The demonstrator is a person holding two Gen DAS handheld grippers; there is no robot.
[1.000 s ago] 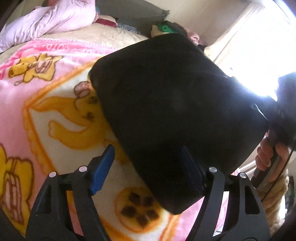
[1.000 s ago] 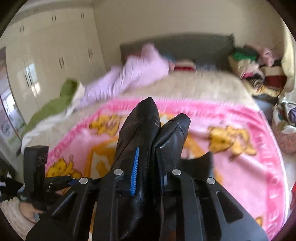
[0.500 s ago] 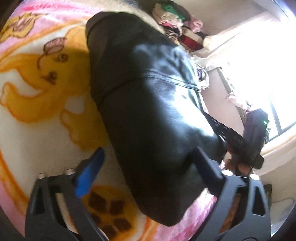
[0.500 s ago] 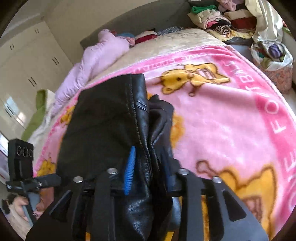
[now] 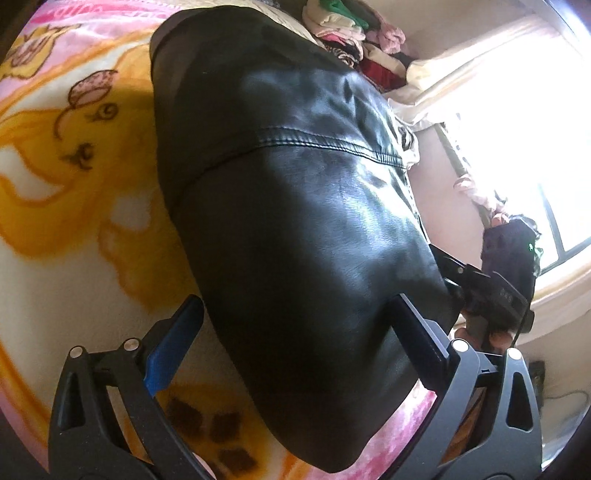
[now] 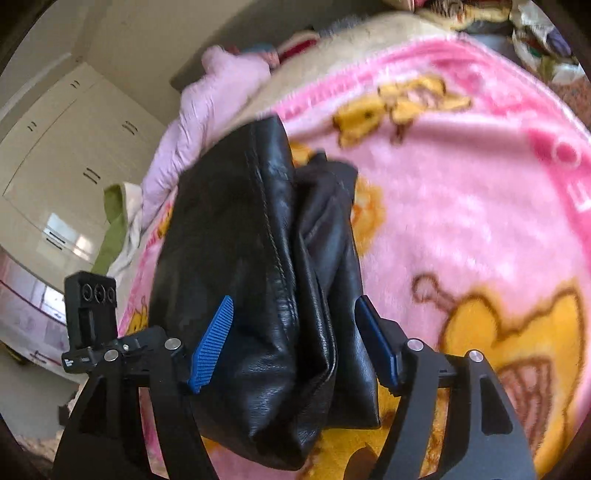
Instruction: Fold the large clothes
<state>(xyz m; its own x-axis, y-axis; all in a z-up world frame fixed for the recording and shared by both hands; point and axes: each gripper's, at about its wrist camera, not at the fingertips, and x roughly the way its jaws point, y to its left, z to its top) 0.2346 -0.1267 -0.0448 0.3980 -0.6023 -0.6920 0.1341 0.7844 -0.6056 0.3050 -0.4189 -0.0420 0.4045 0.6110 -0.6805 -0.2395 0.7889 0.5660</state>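
A black leather garment (image 5: 295, 221), folded into a thick bundle, lies on a pink blanket with yellow cartoon bears (image 5: 74, 221). My left gripper (image 5: 295, 332) stands wide open astride the bundle's near end, its blue pad (image 5: 173, 347) clear of the leather. In the right wrist view the same garment (image 6: 258, 258) lies on the blanket (image 6: 461, 221) between the fingers of my right gripper (image 6: 295, 343). Its jaws are opening, and the blue pads (image 6: 214, 343) stand beside the folds without squeezing them. Each view shows the other gripper at the edge: the right (image 5: 495, 291), the left (image 6: 90, 321).
A heap of mixed clothes (image 5: 351, 29) sits beyond the bed near a bright window (image 5: 535, 129). A pale pink quilt (image 6: 207, 122) and a green cloth (image 6: 114, 221) lie at the bed's far side, with cream wardrobe doors (image 6: 66, 147) behind.
Both grippers came down with the leather garment, which now rests on the blanket. The right jaws went from shut on the leather to apart. The left jaws widened.
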